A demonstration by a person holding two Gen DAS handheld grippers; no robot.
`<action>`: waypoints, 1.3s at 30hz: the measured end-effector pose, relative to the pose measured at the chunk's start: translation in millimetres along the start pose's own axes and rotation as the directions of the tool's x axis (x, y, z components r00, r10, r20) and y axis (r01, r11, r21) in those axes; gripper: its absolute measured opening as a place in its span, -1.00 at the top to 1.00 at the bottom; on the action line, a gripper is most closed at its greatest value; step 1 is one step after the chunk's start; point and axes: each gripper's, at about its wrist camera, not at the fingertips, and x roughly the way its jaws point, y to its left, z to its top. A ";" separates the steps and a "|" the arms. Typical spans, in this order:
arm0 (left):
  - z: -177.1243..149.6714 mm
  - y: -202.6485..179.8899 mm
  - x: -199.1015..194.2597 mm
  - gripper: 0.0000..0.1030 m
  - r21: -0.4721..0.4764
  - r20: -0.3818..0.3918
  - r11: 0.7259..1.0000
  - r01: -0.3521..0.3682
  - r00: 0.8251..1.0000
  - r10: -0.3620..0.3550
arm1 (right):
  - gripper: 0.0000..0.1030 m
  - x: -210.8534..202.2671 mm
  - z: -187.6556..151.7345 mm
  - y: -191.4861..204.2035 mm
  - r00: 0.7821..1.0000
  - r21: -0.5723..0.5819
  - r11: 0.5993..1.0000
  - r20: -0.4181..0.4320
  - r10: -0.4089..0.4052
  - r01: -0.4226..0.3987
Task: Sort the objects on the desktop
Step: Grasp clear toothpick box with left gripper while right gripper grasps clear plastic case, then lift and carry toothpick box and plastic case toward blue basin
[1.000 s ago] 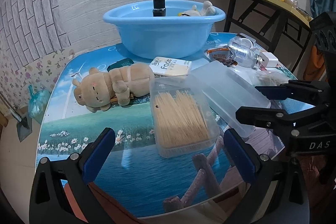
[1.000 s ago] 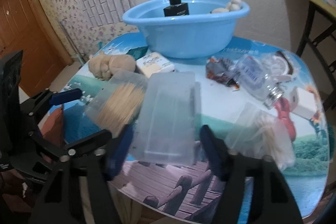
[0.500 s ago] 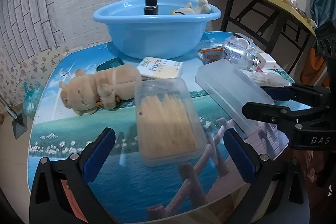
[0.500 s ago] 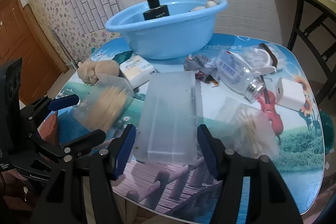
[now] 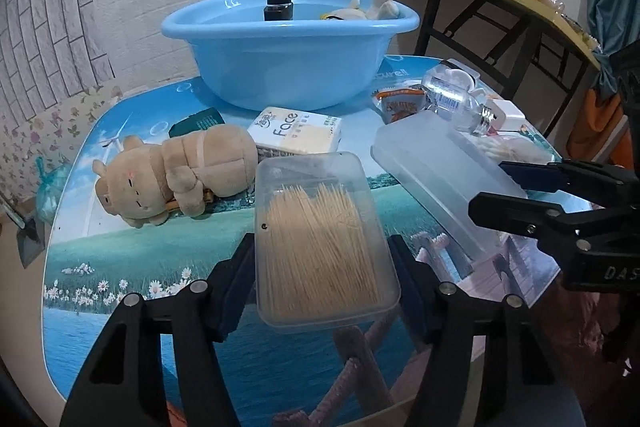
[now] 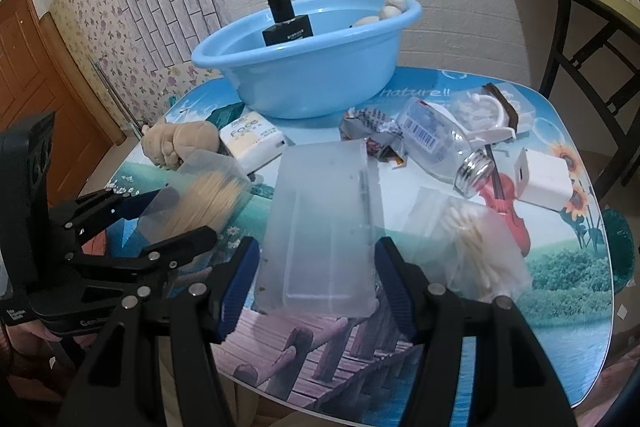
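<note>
Left wrist view: left gripper (image 5: 326,275) pinches the toothpick box (image 5: 320,243) by its long sides, low at 6 o'clock, probably for carrying level toward the blue basin (image 5: 288,67) at 12 o'clock. Right wrist view alone shows the right gripper (image 6: 316,279) clamping the frosted lid (image 6: 324,227), with the cotton swab bag (image 6: 472,239) at 3 o'clock.

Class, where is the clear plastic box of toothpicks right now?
In the left wrist view the clear plastic box of toothpicks sits between the left hand-held gripper's fingers, right of the beige plush toy and in front of the tissue pack.
</note>
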 end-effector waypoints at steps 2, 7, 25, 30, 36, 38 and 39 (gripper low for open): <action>-2.3 1.7 -2.8 -0.24 0.002 -0.001 1.000 0.002 1.000 -0.002 | -0.17 0.5 -0.3 -0.7 1.000 0.007 1.000 -0.002 0.005 -0.005; -10.3 8.3 -9.7 -0.24 -0.002 -0.005 1.000 -0.006 1.000 0.006 | -0.17 3.2 0.4 4.1 1.000 -0.010 1.000 -0.006 -0.005 0.005; -12.9 5.2 1.7 -0.19 0.032 0.010 0.998 -0.047 0.999 0.047 | -0.25 23.4 -3.2 22.4 0.995 -0.120 0.989 -0.040 -0.088 0.082; -13.4 5.5 2.0 -0.19 0.027 0.012 0.999 -0.041 0.999 0.041 | -0.25 25.3 -5.6 24.0 0.995 -0.131 0.988 -0.048 -0.093 0.086; -11.6 6.3 -3.8 -0.19 0.020 0.028 0.999 -0.029 0.999 0.029 | -0.22 16.3 -6.6 24.1 0.998 -0.141 0.988 -0.022 -0.061 0.058; -9.1 6.6 -10.2 -0.19 0.016 0.049 1.000 -0.025 0.999 0.024 | -0.20 7.5 -4.4 26.0 0.999 -0.152 0.987 0.016 -0.045 0.047; -7.8 6.9 -14.2 -0.19 0.014 0.061 1.000 -0.023 0.998 0.022 | -0.20 2.0 -2.8 27.3 0.999 -0.158 0.987 0.038 -0.035 0.040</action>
